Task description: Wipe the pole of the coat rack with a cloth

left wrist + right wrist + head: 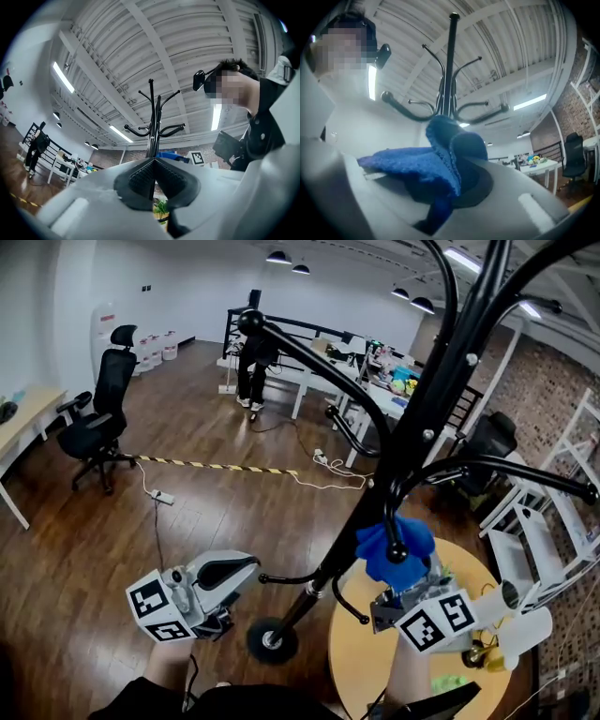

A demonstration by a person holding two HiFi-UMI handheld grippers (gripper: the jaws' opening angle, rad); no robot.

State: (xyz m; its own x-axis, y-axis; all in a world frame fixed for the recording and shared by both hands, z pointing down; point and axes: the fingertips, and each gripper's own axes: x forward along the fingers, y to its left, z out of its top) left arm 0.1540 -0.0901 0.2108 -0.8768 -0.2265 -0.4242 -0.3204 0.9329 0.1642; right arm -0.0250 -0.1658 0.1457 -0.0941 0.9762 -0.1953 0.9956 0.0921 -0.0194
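Right hand-held gripper (405, 576) clamps blue cloth (377, 546) at coat-rack pole (417, 423). Left hand-held gripper (244, 566), jaws together, holds nothing. Hard wiping could tip the unsteadied rack.

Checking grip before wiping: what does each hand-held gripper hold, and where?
Right hand-held gripper: blue cloth, pinched at a bunched fold. Left hand-held gripper: nothing, jaws together.

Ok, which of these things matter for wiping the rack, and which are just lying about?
For the job: coat rack pole; blue cloth, clamped in the right gripper; left gripper, shut and empty.

Lying about: office chair; round table; power strip; striped floor tape.
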